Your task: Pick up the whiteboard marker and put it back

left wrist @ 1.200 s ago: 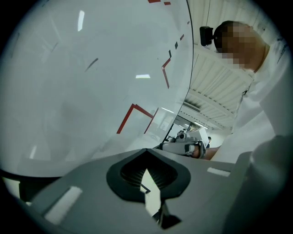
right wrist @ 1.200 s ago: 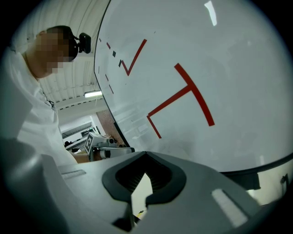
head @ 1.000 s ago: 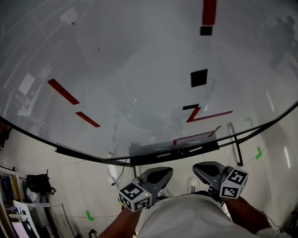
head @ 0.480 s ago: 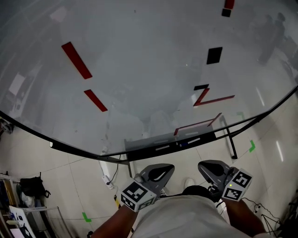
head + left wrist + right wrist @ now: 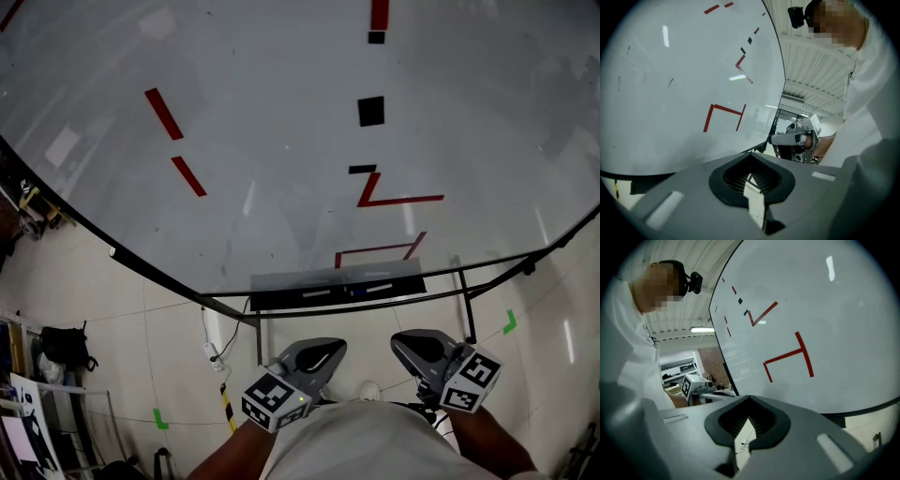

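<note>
A whiteboard (image 5: pixel 281 141) with red lines and black squares fills the head view. On its tray (image 5: pixel 272 300) lie slim pale markers (image 5: pixel 316 294), one of them with a blue part (image 5: pixel 354 292). My left gripper (image 5: pixel 323 352) and right gripper (image 5: pixel 410 345) hover low by the person's body, short of the tray, both shut with nothing held. In the left gripper view the left gripper (image 5: pixel 752 176) points at the board's lower edge, and the right gripper (image 5: pixel 794 138) shows beyond. The right gripper (image 5: pixel 747 423) likewise faces the board, with the left gripper (image 5: pixel 696 385) behind.
The board's stand legs (image 5: pixel 466 309) reach down to a tiled floor. A white power strip with cable (image 5: pixel 211 352) lies left of the stand. Green tape marks (image 5: pixel 509 322) sit on the floor. A dark bag (image 5: pixel 61 345) and clutter stand at far left.
The head view has shifted, so the board and tray sit slightly differently in frame. Both grippers stay shut near the body.
</note>
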`<action>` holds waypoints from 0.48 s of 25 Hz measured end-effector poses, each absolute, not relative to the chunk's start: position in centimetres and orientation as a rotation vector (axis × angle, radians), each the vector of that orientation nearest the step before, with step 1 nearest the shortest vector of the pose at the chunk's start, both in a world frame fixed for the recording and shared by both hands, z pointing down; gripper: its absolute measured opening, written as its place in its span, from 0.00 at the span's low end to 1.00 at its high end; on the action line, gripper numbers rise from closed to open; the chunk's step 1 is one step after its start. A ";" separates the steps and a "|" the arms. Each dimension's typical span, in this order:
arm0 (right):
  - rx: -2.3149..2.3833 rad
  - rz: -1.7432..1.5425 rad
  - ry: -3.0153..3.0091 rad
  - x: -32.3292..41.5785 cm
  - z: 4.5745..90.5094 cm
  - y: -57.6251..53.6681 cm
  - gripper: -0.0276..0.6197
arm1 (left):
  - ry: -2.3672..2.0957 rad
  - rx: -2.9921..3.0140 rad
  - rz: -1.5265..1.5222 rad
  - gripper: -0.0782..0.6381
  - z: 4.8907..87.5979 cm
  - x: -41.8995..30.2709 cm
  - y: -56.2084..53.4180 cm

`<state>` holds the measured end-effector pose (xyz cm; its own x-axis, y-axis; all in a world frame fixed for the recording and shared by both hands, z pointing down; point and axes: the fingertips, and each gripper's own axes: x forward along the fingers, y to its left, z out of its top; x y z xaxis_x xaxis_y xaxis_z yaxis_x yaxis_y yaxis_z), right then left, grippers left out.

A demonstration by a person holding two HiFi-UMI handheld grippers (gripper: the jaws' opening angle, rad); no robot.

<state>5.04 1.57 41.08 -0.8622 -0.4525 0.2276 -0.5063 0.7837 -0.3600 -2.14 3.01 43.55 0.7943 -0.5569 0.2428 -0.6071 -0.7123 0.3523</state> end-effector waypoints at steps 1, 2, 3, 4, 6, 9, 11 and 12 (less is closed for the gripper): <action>0.750 0.637 -2.851 5.7 41.2 1.9 0.05 | -0.897 2.564 0.169 0.13 43.4 -1.6 3.3; 0.731 0.646 -2.854 6.3 41.4 2.4 0.05 | -0.919 2.559 0.170 0.13 43.3 -1.1 3.6; 0.711 0.654 -2.856 6.8 41.6 2.9 0.05 | -0.941 2.552 0.170 0.13 43.1 -0.6 4.0; 0.691 0.660 -2.858 7.3 41.8 3.3 0.05 | -0.963 2.545 0.171 0.13 43.0 -0.2 4.4; 0.652 0.669 -2.871 8.1 41.9 4.2 0.05 | -1.001 2.532 0.175 0.13 42.9 0.6 5.2; 0.602 0.702 -2.891 9.3 42.3 5.1 0.05 | -1.052 2.513 0.177 0.13 43.0 1.8 6.4; 0.575 0.729 -2.895 9.9 42.6 5.6 0.05 | -1.086 2.501 0.181 0.13 43.2 2.4 7.1; 0.562 0.735 -2.896 10.2 42.7 6.0 0.05 | -1.099 2.495 0.184 0.13 43.2 2.6 7.5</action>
<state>10.16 5.96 42.74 -0.9267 -0.3270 0.1854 -0.3758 0.8153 -0.4405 2.64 7.48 43.15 0.6814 -0.6772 0.2778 -0.7307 -0.6076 0.3111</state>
